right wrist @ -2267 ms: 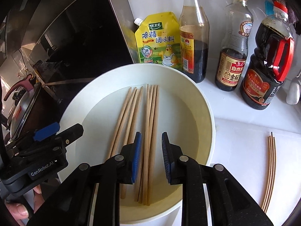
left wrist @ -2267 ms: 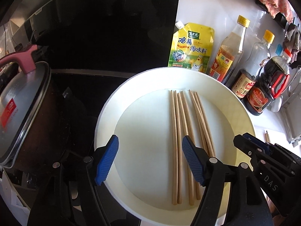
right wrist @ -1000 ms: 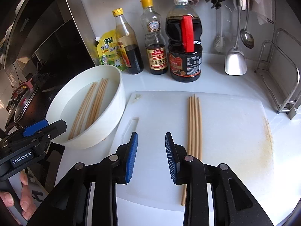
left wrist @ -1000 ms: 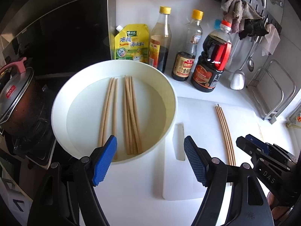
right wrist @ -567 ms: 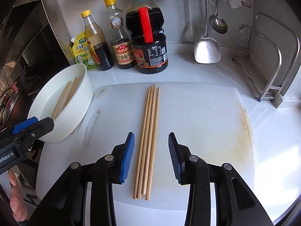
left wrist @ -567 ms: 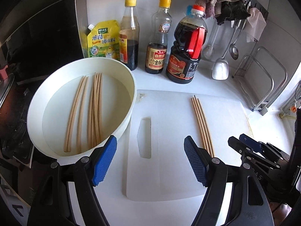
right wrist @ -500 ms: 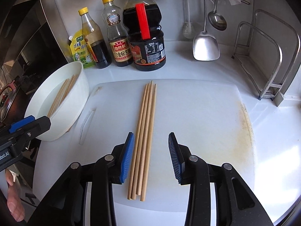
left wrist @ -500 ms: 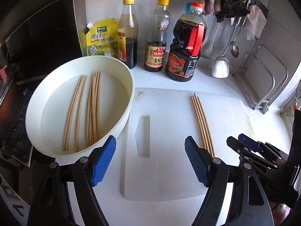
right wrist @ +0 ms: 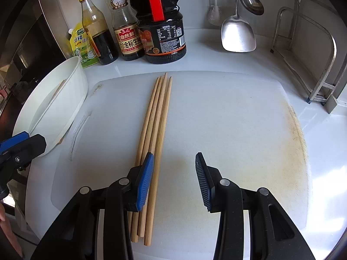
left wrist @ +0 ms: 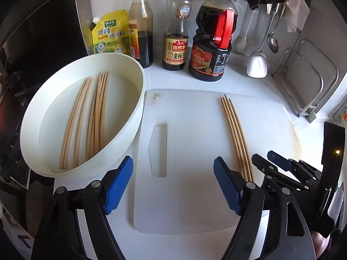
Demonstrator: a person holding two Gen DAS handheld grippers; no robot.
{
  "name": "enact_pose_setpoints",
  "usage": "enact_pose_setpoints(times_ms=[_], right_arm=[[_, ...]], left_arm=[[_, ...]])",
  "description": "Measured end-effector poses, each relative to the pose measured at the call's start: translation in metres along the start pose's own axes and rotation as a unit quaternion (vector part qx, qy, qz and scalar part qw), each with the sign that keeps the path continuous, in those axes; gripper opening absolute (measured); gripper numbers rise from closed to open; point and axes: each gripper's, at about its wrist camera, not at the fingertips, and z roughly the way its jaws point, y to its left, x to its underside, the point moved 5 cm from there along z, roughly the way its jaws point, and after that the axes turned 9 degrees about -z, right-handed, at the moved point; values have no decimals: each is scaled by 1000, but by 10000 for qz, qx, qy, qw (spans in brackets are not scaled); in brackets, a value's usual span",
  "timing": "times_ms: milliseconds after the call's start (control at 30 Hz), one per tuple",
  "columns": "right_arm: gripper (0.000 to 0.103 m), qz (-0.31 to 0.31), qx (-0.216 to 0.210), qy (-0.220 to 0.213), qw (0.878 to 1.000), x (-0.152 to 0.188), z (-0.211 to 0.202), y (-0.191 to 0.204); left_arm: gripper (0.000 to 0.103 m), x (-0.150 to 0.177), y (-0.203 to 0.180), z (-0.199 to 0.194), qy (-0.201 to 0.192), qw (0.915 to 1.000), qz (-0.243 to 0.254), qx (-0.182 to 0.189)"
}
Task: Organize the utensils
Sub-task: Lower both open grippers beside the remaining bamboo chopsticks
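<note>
Several wooden chopsticks (right wrist: 157, 117) lie side by side on the white cutting board (right wrist: 227, 112); they also show in the left wrist view (left wrist: 234, 127). More chopsticks (left wrist: 95, 117) lie in the white bowl (left wrist: 132, 117) left of the board. My right gripper (right wrist: 174, 176) is open and empty, low over the board's near part, its left finger (right wrist: 145, 179) over the chopsticks' near ends. My left gripper (left wrist: 171, 184) is wide open and empty above the board's near left, beside the bowl.
A yellow seasoning pouch (left wrist: 108, 35) and three sauce bottles (left wrist: 214, 36) stand along the back wall. A metal spatula (right wrist: 238, 34), a ladle (right wrist: 251, 2) and a steel rack (right wrist: 314, 65) are at the back right. A dark stove area is at the left.
Both grippers have moved right, from over the bowl to over the cutting board. The right gripper has opened wider and come down close to the chopsticks on the board.
</note>
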Motion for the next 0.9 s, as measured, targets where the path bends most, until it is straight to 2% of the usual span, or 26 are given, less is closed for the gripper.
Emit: enact_pose_setpoints(times_ms=[567,900], right_arm=[[39,-393,463,108,9981,-4,9,7],[39,-541,568,172,9968,-3,15,6]], left_arm=[[75,1,-6,9,80,10000,16,-8],[75,2,-12,12,95,9999,33,12]])
